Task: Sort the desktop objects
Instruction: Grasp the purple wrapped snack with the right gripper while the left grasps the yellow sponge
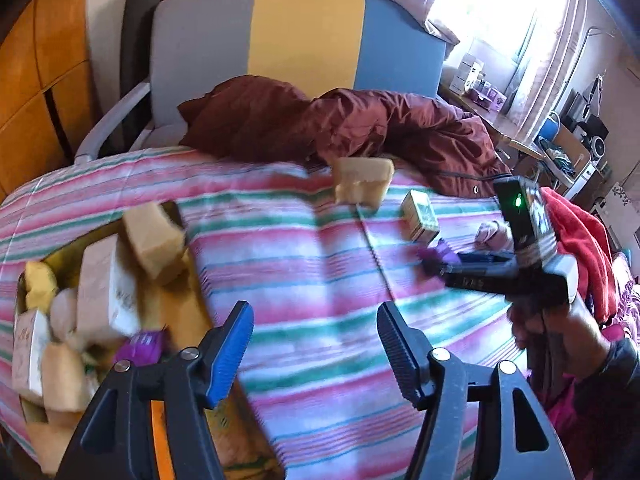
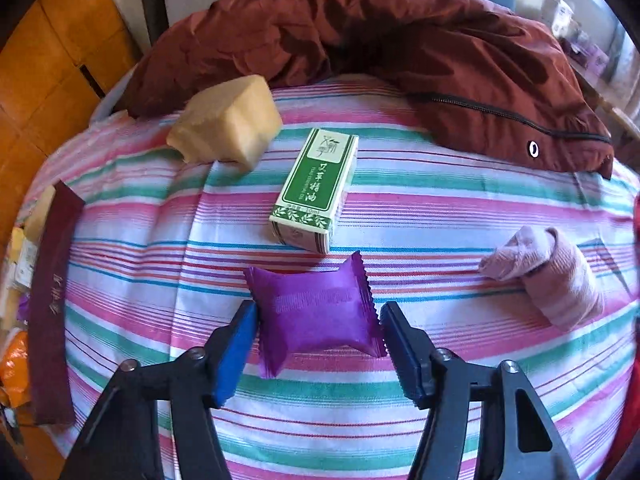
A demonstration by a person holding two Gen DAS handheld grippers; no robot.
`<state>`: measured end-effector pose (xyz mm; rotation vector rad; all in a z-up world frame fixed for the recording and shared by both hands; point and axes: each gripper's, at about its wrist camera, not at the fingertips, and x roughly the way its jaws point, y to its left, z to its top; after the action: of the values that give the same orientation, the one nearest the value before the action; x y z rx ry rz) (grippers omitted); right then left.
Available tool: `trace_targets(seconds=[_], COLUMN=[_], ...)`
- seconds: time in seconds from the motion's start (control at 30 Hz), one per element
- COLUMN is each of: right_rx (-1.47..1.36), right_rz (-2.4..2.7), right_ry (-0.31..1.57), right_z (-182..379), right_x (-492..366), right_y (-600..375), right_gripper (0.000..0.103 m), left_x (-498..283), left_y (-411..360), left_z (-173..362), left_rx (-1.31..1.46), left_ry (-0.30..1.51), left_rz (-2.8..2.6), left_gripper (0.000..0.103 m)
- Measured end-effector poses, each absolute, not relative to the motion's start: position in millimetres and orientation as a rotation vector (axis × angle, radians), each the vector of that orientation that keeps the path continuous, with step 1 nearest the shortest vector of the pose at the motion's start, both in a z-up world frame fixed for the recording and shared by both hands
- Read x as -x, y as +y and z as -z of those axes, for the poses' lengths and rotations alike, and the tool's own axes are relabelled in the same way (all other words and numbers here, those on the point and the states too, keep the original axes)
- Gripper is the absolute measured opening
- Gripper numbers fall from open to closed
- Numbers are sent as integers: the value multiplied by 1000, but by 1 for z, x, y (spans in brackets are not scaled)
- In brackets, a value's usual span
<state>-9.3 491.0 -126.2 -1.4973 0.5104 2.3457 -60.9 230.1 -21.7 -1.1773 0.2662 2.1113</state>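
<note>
The right gripper (image 2: 318,340) has its pads against both sides of a purple packet (image 2: 316,314) lying on the striped bedspread (image 2: 400,216). Just beyond stands a green box (image 2: 316,188), then a beige block (image 2: 226,120) toward the far edge. The left gripper (image 1: 316,346) is spread, empty, beside the box of sorted items (image 1: 200,304).

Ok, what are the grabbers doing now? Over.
Left gripper open, empty. Right gripper around purple packet, touching its sides. Green box just beyond; nothing blocking.
</note>
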Motion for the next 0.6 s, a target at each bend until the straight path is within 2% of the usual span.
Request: trace_targets(seconds=[0.13, 0.2, 0.27, 0.37, 0.43, 0.6], right_rx=[1535, 1550, 1565, 1573, 1574, 1587], right_rz=[-2356, -2361, -2360, -2358, -2356, -2361], right_ry=[430, 430, 423, 422, 436, 459], right_z=[126, 124, 124, 123, 122, 122], right_x=[14, 14, 14, 13, 12, 12], right_y=[482, 480, 479, 479, 481, 482], right_gripper=[53, 53, 53, 52, 52, 52], left_x=[77, 86, 95, 112, 123, 144], left_y=[260, 278, 292, 318, 332, 367], left_z=[19, 21, 25, 34, 40, 54], left_rx=[1179, 1191, 1200, 1221, 1230, 1196], left_ry=[277, 302, 299, 327, 302, 300], left_rz=[-2086, -2076, -2070, -2075, -2054, -2029], left_gripper=[67, 75, 76, 83, 83, 103])
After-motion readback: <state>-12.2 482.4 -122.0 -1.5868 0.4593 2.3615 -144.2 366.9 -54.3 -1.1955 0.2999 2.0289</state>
